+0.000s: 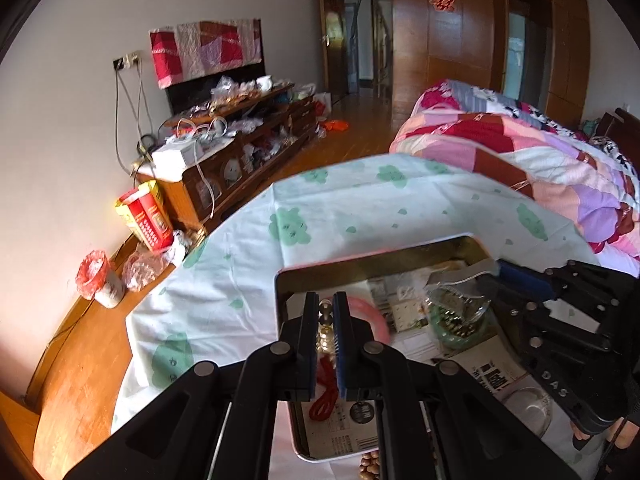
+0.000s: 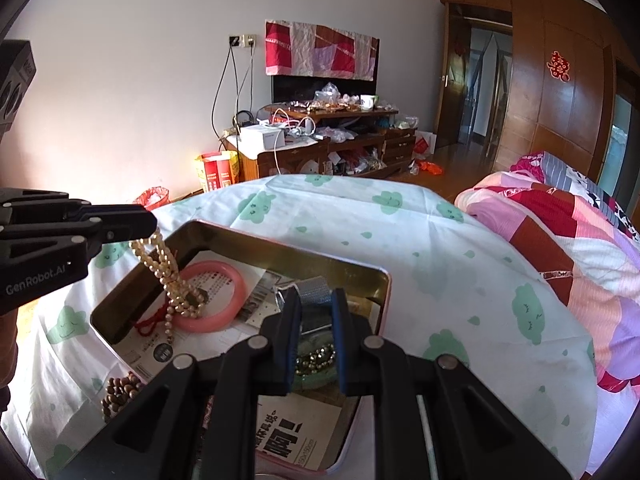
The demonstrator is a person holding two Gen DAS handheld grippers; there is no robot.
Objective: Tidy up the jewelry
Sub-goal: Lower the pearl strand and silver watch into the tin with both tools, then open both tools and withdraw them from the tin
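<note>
Most of the jewelry already lies inside the shallow rectangular tin box with gold inner walls [image 2: 280, 246], which is lined with printed paper. A pink round bangle [image 2: 236, 280] rests near the box's far left corner. A silver mesh watch band [image 2: 316, 292] lies toward its far edge, and a green glass bangle with a coil of dark beads in it [image 1: 460, 328] sits toward the right side.

The left gripper [image 1: 326, 330] has its jaws pressed together on a long strand of cream pearl beads with a red cord tassel [image 2: 168, 280]. The strand hangs from the fingertips down into the box's left part, its lower loops and tassel touching the bangle and the paper, so I judge this piece is being lowered in and not yet released.

The right gripper [image 2: 316, 344] hovers low over the green bangle with its jaws only slightly apart. I cannot tell whether it pinches the bangle or anything else.

One brown wooden bead bracelet [image 2: 120, 394] is outside the box, just beside its near left corner; that appears to be what is left.

The box sits on a white cloth printed with green clouds [image 2: 400, 240] spread over a table. Beyond are a patchwork quilt on a bed [image 2: 568, 232], a cluttered wooden cabinet [image 2: 332, 148] against a white wall, and wooden wardrobe doors.
</note>
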